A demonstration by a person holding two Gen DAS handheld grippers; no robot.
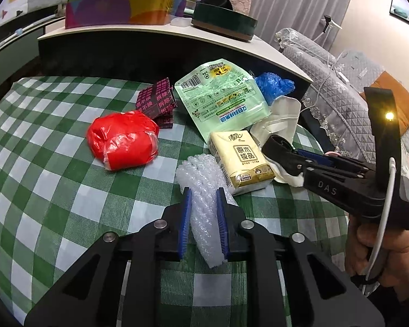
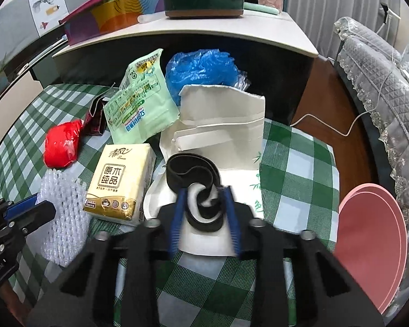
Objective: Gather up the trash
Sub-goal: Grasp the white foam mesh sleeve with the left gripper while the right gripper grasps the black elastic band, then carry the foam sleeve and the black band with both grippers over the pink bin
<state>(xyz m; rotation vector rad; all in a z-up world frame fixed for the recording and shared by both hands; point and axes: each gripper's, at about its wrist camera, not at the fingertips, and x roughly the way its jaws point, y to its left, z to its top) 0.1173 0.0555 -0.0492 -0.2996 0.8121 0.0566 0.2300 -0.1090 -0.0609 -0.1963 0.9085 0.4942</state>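
Trash lies on a green checked tablecloth [image 1: 54, 179]. My left gripper [image 1: 203, 190] is shut on a roll of clear bubble wrap [image 1: 201, 185], which also shows in the right wrist view [image 2: 62, 212]. My right gripper [image 2: 203, 190] is shut on a curled black band [image 2: 191, 174] over a white paper bag [image 2: 220, 128]; the right gripper also shows in the left wrist view [image 1: 275, 147]. Nearby lie a yellow tissue pack [image 1: 240, 160], a red plastic bundle [image 1: 122, 141], a green pouch [image 1: 220, 95], a blue plastic bag [image 2: 201, 68] and a dark red wrapper [image 1: 158, 100].
A raised white shelf [image 1: 155, 35] behind the trash carries a colourful tin [image 1: 117, 8] and a dark green round box [image 1: 223, 19]. A pink round bin rim [image 2: 373, 245] stands at the right. A grey quilted sofa [image 1: 335, 81] lies beyond the table's right edge.
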